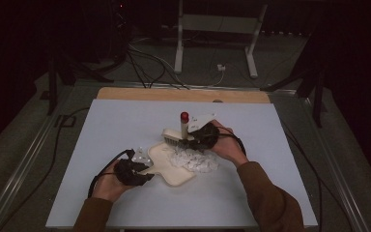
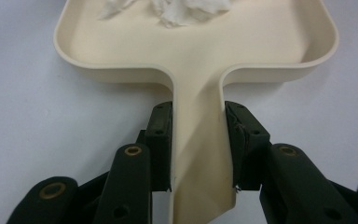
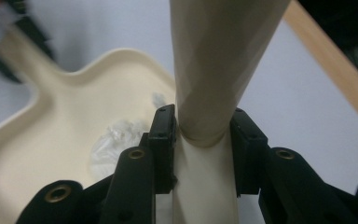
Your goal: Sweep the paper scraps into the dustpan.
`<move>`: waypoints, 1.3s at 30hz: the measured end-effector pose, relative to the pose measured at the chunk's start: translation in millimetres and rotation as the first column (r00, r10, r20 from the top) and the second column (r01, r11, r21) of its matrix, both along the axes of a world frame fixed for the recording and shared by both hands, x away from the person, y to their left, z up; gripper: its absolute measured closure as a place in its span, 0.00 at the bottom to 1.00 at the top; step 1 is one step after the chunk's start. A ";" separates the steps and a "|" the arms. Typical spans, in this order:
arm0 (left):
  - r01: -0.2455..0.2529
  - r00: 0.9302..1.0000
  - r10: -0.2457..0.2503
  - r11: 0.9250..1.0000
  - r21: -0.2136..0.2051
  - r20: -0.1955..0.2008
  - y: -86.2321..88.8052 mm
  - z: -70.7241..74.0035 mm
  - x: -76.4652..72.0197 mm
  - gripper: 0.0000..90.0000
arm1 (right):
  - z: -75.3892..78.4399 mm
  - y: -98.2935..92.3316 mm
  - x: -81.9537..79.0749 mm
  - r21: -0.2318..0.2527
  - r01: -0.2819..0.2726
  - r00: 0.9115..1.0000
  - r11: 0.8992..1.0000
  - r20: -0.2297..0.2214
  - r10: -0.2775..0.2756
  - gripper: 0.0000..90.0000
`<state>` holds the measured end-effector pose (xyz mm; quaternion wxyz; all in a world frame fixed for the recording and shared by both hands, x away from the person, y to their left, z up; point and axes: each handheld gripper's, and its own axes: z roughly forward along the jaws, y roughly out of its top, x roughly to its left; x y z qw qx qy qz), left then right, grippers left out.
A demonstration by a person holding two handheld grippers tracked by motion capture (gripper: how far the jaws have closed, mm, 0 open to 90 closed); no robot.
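A cream dustpan (image 1: 173, 166) lies on the pale table with a heap of white paper scraps (image 1: 194, 159) at its mouth. My left gripper (image 1: 140, 175) is shut on the dustpan's handle (image 2: 199, 140), one black pad on each side. A cream hand brush (image 1: 175, 136) with a red-tipped handle (image 1: 184, 117) stands over the scraps. My right gripper (image 1: 199, 137) is shut on the brush handle (image 3: 209, 84). In the right gripper view the dustpan (image 3: 74, 121) lies beyond the jaws with white scraps (image 3: 116, 140) in it.
The table (image 1: 125, 125) has a wooden strip (image 1: 183, 94) along its far edge. Cables (image 1: 145, 67) and a white stand (image 1: 212, 29) are on the dark floor beyond. Bare table surface lies left, right and in front of the dustpan.
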<state>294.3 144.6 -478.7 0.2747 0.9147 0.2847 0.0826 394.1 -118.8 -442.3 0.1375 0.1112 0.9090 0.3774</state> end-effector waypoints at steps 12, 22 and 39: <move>0.011 1.000 -0.011 1.000 -0.001 -0.003 -0.5 -0.6 -0.5 0.74 | 10.5 -21.6 3.4 -0.017 0.308 0.949 0.951 0.073 -0.306 0.74; 0.018 1.000 -0.018 1.000 0.000 -0.005 -0.7 -0.5 -1.2 0.74 | 5.7 -38.2 -13.4 -0.096 0.563 0.827 0.821 0.063 -0.559 0.74; 0.023 1.000 -0.023 1.000 0.006 -0.005 -1.1 0.3 -2.0 0.74 | -12.6 -40.5 -46.7 -0.089 0.669 0.740 0.738 -0.020 -0.673 0.74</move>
